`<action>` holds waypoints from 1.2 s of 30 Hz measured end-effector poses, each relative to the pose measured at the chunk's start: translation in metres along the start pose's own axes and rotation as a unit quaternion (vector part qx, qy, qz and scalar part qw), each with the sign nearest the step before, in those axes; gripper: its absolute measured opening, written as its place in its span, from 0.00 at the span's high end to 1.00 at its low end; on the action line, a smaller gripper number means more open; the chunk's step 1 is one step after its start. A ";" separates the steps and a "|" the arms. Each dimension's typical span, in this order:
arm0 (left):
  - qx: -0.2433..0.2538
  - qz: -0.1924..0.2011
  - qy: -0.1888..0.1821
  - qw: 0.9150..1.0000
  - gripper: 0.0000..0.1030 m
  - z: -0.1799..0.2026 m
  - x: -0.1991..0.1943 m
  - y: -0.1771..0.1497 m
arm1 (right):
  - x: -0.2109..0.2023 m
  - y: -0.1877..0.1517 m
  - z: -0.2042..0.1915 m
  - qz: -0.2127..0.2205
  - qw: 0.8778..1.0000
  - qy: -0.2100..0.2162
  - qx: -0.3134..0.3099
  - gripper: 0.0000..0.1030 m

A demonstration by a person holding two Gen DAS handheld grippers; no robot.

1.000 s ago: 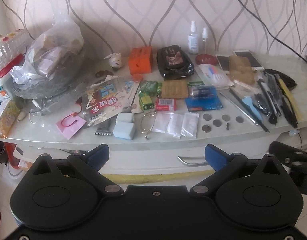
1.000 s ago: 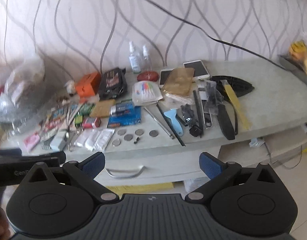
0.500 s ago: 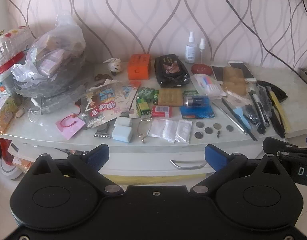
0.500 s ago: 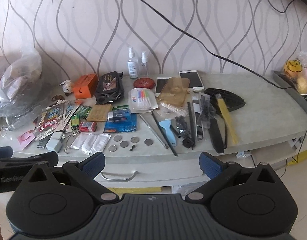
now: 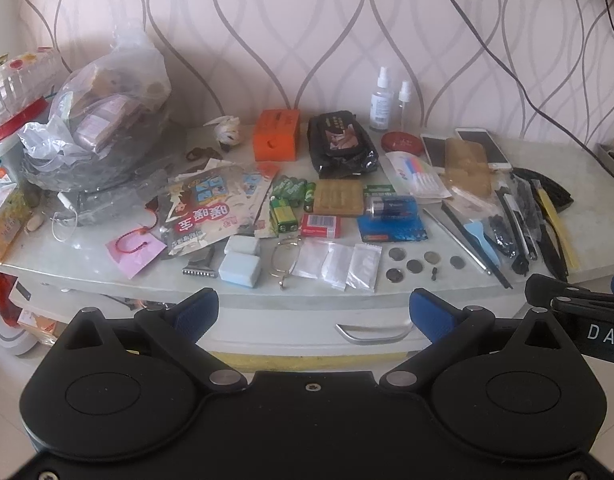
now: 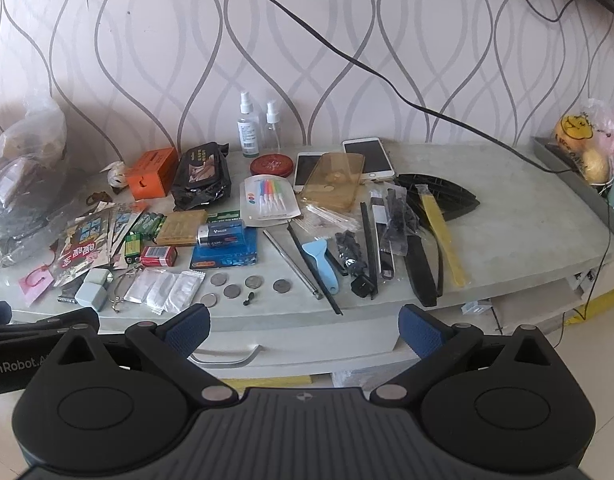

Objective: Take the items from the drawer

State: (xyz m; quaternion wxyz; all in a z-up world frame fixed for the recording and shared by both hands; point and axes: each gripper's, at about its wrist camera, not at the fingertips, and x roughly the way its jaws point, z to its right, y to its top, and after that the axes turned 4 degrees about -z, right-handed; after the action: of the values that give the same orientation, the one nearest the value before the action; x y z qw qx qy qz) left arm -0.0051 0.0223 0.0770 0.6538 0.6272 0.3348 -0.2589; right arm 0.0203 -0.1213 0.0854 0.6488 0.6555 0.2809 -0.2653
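Both cameras have drawn back and risen over the last second, so the cabinet top sits lower and smaller in each view and more wallpaper shows above it; nothing on the top has shifted. The left gripper [image 5: 313, 312] is spread wide and carries nothing; the right gripper [image 6: 303, 328] is likewise wide and bare; each hangs in front of the cabinet, well apart from it. The drawer [image 5: 307, 330] lies just under the near edge of the top and looks closed, its curved metal handle [image 5: 373, 334] right of centre in the left view and near the left fingertip in the right view [image 6: 223, 356]. Small goods crowd the top above it: coin cells [image 5: 415, 266], a blue battery pack [image 5: 391, 220], an orange box [image 5: 277, 140] at the far side, two phones [image 6: 343, 162] to the right. In my judgement the step in hand is the approach before opening; whether those goods came from the drawer cannot be told. The next move calls for one gripper to come down and forward, close its fingers on the handle, and pull straight toward the near side.
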 end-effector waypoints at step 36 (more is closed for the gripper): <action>-0.002 0.016 0.012 1.000 0.00 0.002 -0.009 -0.003 | -0.011 0.006 0.002 0.008 1.000 -0.006 -0.003 0.00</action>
State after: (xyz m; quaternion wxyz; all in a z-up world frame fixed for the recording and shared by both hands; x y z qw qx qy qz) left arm -0.0123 0.0189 0.0819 0.6552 0.6343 0.3326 -0.2402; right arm 0.0167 -0.1240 0.0973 0.6546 0.6542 0.2721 -0.2634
